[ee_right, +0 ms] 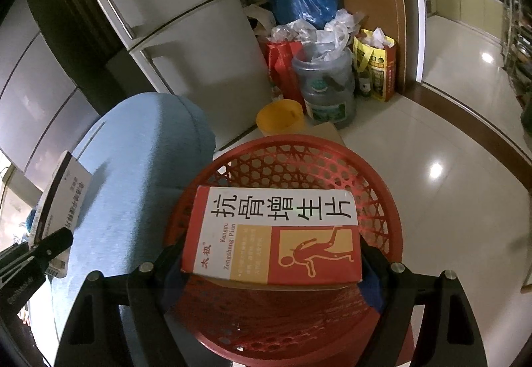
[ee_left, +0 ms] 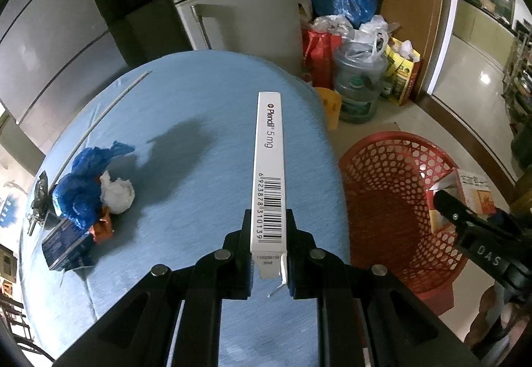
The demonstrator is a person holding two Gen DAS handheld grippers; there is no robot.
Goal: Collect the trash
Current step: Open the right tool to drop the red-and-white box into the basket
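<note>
Left gripper [ee_left: 268,254] clamped on a narrow white Plendil 5 mg box [ee_left: 268,174], held edge-up over the blue tabletop [ee_left: 186,107]; right gripper [ee_right: 271,270] spread wide around a red-and-white medicine box [ee_right: 271,234], held above the red perforated basket [ee_right: 375,200].

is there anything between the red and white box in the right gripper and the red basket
Nothing visible. The red and white box, clamped in the right gripper, hangs directly over the open red basket.
</note>
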